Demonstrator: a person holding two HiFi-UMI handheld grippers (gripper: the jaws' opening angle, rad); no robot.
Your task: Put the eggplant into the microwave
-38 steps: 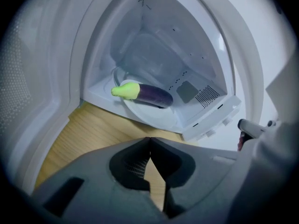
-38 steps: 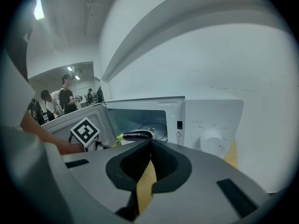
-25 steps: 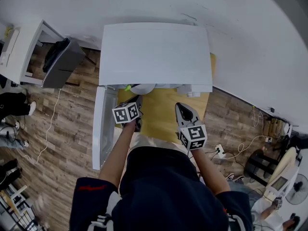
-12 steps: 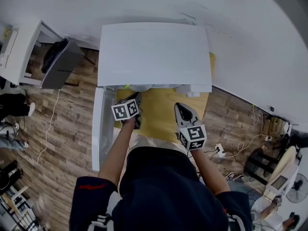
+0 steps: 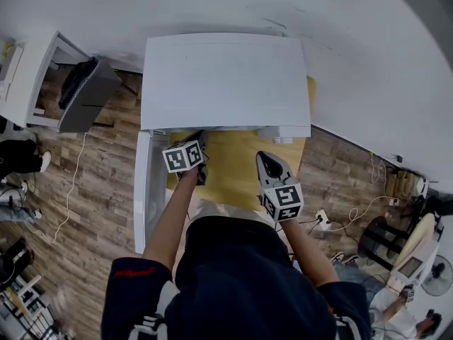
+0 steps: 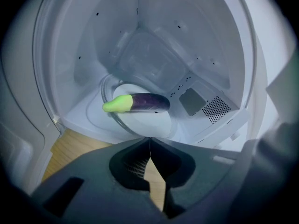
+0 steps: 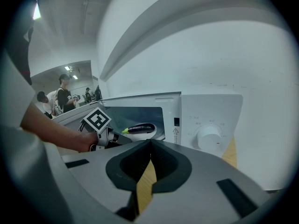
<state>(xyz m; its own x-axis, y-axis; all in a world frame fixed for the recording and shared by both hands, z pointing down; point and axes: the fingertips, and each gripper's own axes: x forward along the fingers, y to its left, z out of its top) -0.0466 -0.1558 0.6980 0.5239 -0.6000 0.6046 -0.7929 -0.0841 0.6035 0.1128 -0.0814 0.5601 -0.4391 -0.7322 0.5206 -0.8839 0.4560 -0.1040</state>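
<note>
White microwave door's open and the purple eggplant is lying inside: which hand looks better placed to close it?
Probably the left. The left gripper, jaws shut and empty, is at the white microwave's mouth, beside its open door. The right gripper hangs back, opposite the control dial.

- The smooth, long plastic eggplant is dark purple along its body, with a lime-green stem end.
- The boxy metal microwave is white outside and pale grey-white inside.
- A perforated panel on its inner wall shows a grid of tiny dark dots.
- The round turntable plate is white.
- The left tool looks dark grey, and its cube bears black-and-white square markers.
- The right tool is light grey with a darker grey recess; its cube has the same black-and-white pattern.
- The wooden bench is yellow.
- The plank floor is brown with streaky wood grain.
- The person's top is dark navy, with a red stripe on the left sleeve.
</note>
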